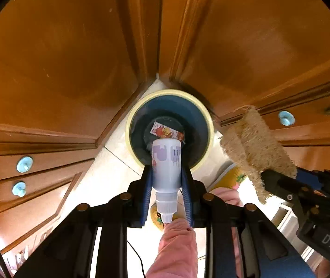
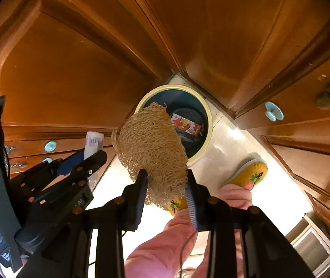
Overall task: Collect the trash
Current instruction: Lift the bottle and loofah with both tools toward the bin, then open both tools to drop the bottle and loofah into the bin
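A round trash bin (image 1: 207, 118) with a cream rim and blue inside stands on the floor in a cabinet corner; it also shows in the right wrist view (image 2: 209, 125). A colourful wrapper (image 1: 165, 132) lies inside it. My left gripper (image 1: 167, 173) is shut on a white plastic bottle (image 1: 166, 164), cap toward the camera, held above the bin. My right gripper (image 2: 166, 178) is shut on a tan loofah sponge (image 2: 152, 143), held above the bin's near-left rim. The loofah (image 1: 253, 148) shows to the right in the left wrist view.
Wooden cabinet doors (image 1: 60, 58) with pale blue knobs (image 1: 24, 164) close in on both sides. The person's yellow slippers (image 2: 250, 173) and pink trouser legs (image 2: 165, 250) are on the pale floor (image 2: 213, 157) just near the bin.
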Action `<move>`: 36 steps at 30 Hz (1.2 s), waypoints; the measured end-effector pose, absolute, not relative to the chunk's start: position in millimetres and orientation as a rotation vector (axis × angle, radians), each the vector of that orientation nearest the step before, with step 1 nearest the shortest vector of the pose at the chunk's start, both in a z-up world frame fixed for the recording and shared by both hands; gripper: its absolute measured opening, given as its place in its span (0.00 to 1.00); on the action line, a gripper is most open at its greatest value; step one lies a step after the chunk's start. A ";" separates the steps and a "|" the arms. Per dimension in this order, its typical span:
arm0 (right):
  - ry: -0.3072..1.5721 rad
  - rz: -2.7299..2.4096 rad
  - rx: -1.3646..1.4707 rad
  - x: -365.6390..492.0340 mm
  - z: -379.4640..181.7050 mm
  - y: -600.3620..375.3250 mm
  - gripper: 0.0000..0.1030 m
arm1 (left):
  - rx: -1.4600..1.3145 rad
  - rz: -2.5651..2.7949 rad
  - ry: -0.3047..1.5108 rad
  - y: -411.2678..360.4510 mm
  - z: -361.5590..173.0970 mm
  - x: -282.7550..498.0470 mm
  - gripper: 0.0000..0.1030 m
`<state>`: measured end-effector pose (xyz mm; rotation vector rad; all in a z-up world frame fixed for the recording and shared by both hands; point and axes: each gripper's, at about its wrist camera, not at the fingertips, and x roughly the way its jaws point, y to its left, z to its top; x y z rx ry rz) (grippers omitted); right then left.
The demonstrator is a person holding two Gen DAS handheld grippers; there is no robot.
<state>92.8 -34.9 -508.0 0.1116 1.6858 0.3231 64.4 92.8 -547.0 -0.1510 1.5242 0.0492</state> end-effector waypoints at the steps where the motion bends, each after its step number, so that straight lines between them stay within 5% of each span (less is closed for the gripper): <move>1: 1.687 0.319 0.108 94.1 -512.0 -33.9 0.31 | -0.164 0.053 1.532 94.2 -552.2 65.7 0.22; 24: 1.738 0.333 0.106 112.5 -569.1 -25.1 0.32 | -0.148 0.116 1.595 108.7 -587.0 76.8 0.24; 29: 1.737 0.335 0.102 117.5 -571.6 -17.3 0.39 | -0.131 0.139 1.579 109.2 -581.3 79.3 0.52; 36: 1.737 0.320 0.137 118.7 -554.8 -16.5 0.43 | -0.162 0.146 1.562 119.2 -565.0 78.1 0.56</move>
